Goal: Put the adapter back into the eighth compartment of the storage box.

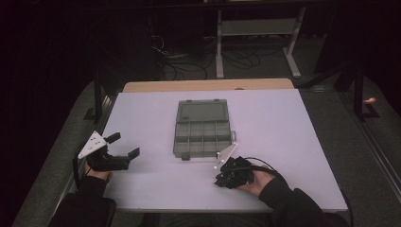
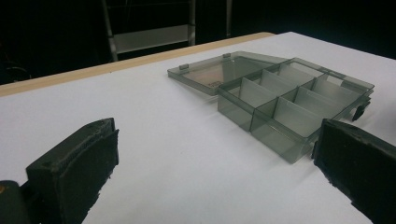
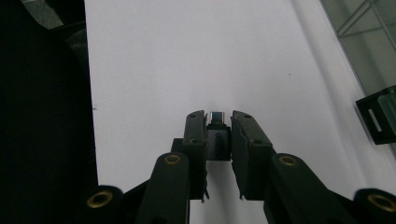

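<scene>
**Right gripper clenched on 1 small part beside the open box**

High view shows 1 white table with 1 smoky grey plastic box lying open near its middle. The lid is folded flat toward 12 o'clock and the tray of compartments sits toward 6 o'clock. With the lid open, the box's long axis runs from 12 to 6 o'clock. I count 8 compartments, in 2 rows of 4. 2 dark latches stick out along the tray's 6 o'clock edge.

2 grippers are on the table. The left gripper is at about 8 o'clock from the box, well apart from it, pointing toward 2 o'clock. Its jaws stand wide apart with nothing between them, so it is released. In the left gripper view the same box lies ahead toward 1 o'clock, its near corner just beside the right-hand jaw.

The right gripper lies at about 5 o'clock from the box, near its latch edge, with the hand behind it. In the right gripper view the right gripper has its 2 jaws drawn in close, clenched on 1 small dark part pinched between the tips. The part's shiny end points toward 12 o'clock in that view, along the jaws, and hangs over bare table. What the part is I cannot tell. 1 latch of the box shows at 3 o'clock there.
</scene>
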`<action>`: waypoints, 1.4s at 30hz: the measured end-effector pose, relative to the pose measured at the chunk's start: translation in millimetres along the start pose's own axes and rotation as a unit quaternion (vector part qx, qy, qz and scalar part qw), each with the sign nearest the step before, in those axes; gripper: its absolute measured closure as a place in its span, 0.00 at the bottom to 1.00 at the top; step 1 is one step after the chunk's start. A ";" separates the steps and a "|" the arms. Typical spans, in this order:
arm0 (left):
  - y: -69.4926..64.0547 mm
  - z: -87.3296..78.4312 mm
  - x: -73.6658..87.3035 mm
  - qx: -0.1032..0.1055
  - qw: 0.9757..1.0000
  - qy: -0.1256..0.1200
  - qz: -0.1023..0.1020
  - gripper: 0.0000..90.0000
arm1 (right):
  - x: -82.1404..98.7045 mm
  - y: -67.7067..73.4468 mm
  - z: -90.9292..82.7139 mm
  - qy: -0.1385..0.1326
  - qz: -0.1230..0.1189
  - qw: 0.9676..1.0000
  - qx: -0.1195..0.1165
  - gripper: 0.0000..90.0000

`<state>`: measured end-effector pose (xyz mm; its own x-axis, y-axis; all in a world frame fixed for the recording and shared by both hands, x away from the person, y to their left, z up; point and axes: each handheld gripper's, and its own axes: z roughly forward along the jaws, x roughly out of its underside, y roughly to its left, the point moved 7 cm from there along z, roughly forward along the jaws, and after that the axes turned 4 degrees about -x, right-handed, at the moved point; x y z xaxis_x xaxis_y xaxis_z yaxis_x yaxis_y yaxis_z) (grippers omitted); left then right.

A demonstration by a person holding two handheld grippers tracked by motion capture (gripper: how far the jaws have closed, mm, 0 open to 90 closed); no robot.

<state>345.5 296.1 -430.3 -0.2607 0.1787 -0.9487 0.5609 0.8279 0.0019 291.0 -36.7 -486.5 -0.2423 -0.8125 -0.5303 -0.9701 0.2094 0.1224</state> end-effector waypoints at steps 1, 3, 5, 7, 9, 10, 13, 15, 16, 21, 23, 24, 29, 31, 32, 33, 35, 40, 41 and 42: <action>0.0 0.0 0.0 0.000 1.000 0.000 0.000 0.00 | 0.0 0.0 0.0 0.000 0.000 1.000 0.000 0.83; 0.0 -0.1 -0.1 0.000 1.000 0.000 0.000 0.00 | -0.2 -0.8 -0.8 -0.001 0.000 1.000 0.001 0.83; 0.1 -0.1 -0.1 0.000 1.000 0.000 0.000 0.00 | -0.4 -1.0 -1.2 -0.002 0.000 1.000 0.001 0.83; -0.1 -0.1 -0.1 0.000 1.000 0.000 0.000 0.00 | -1.3 -2.5 -4.3 -0.007 -0.001 1.000 0.003 0.83; 0.0 -0.1 0.0 0.000 1.000 0.000 0.000 0.00 | -1.5 -2.8 -5.4 -0.008 0.001 1.000 0.004 0.83; 0.0 0.0 0.0 0.000 1.000 0.000 0.000 0.00 | -1.6 -3.3 -6.5 -0.010 0.001 1.000 0.005 0.83; 0.1 0.0 0.0 0.000 1.000 0.000 0.000 0.00 | -1.9 -4.1 -8.6 -0.013 0.003 1.000 0.006 0.83; 0.0 0.1 0.0 0.000 1.000 0.000 0.000 0.00 | -2.8 -5.1 -11.4 -0.017 0.003 1.000 0.007 0.83; 0.0 0.1 0.0 0.000 1.000 0.000 0.000 0.00 | -2.8 -5.4 -11.9 -0.017 0.003 1.000 0.008 0.83; 0.0 0.1 0.1 0.000 1.000 0.000 0.000 0.00 | -3.8 -6.6 -15.7 -0.021 0.004 1.000 0.010 0.83; 0.0 0.1 0.1 0.000 1.000 0.000 0.000 0.00 | -4.0 -6.9 -16.7 -0.022 0.005 1.000 0.011 0.83; 0.0 0.1 0.1 0.000 1.000 0.000 0.000 0.00 | -4.0 -6.9 -16.7 -0.022 0.005 1.000 0.011 0.83; 0.1 0.0 0.1 -0.001 1.000 0.000 0.000 0.00 | -6.0 -9.0 -23.0 -0.030 0.006 0.999 0.014 0.83; 0.2 0.0 0.1 -0.001 1.000 0.000 0.000 0.00 | -6.4 -9.7 -24.8 -0.033 0.007 0.999 0.015 0.83; 0.3 0.0 0.2 -0.001 1.000 0.001 0.000 0.00 | -7.1 -11.7 -29.0 -0.036 0.008 0.999 0.019 0.83; 0.3 0.0 0.2 -0.001 1.000 0.001 0.000 0.00 | -7.3 -12.1 -29.9 -0.038 0.008 0.999 0.019 0.83; 0.3 0.0 0.2 -0.001 1.000 0.001 0.000 0.00 | -8.1 -13.8 -33.5 -0.042 0.011 0.999 0.022 0.83; 0.2 0.0 0.2 -0.001 1.000 0.001 0.000 0.00 | -11.3 -19.8 -40.1 -0.053 0.014 0.998 0.023 0.83; 0.2 0.0 0.2 -0.001 1.000 0.001 0.000 0.00 | -11.3 -19.8 -40.1 -0.053 0.014 0.998 0.023 0.83; 0.3 0.0 0.2 -0.001 1.000 0.001 0.000 0.00 | -11.9 -20.4 -40.4 -0.053 0.013 0.998 0.023 0.83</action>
<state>345.5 296.4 -430.5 -0.2624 0.1792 -0.9482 0.5592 0.8290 0.0019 313.1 -53.3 -448.7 -0.2633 -0.7441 -0.6140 -0.9612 0.2568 0.1010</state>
